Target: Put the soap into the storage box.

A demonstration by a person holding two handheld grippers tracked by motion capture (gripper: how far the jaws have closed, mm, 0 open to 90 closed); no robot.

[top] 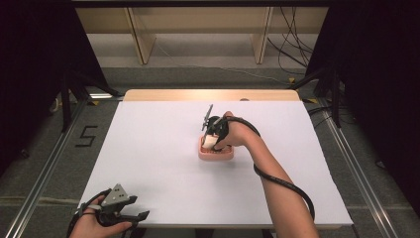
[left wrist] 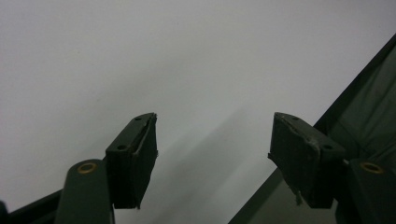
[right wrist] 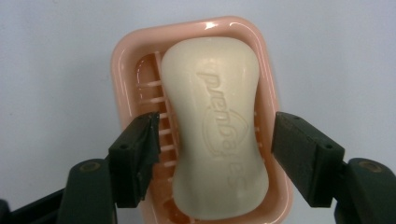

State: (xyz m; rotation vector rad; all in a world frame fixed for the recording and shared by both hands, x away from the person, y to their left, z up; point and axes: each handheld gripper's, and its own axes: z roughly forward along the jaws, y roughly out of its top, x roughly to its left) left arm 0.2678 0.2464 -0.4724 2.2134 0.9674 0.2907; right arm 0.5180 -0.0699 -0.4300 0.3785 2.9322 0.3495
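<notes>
A cream bar of soap [right wrist: 215, 126] lies in a pink soap dish [right wrist: 126, 70] on the white table. My right gripper [right wrist: 212, 156] hovers right over it, open, one jaw on each side of the bar with gaps on both sides. In the high view the soap dish [top: 216, 154] sits at mid-table under my right gripper [top: 212, 136], and the soap [top: 210, 143] shows pale at the jaws. My left gripper [top: 130, 217] rests at the near left edge of the table. It is open [left wrist: 212, 154] over bare white surface, with nothing between its jaws.
The white table top [top: 163, 148] has a wooden strip [top: 208, 95] along its far edge. Dark floor [left wrist: 373, 102] lies past the near edge by my left gripper. Wooden frame legs [top: 141, 42] and loose cables [top: 292, 49] stand beyond the table.
</notes>
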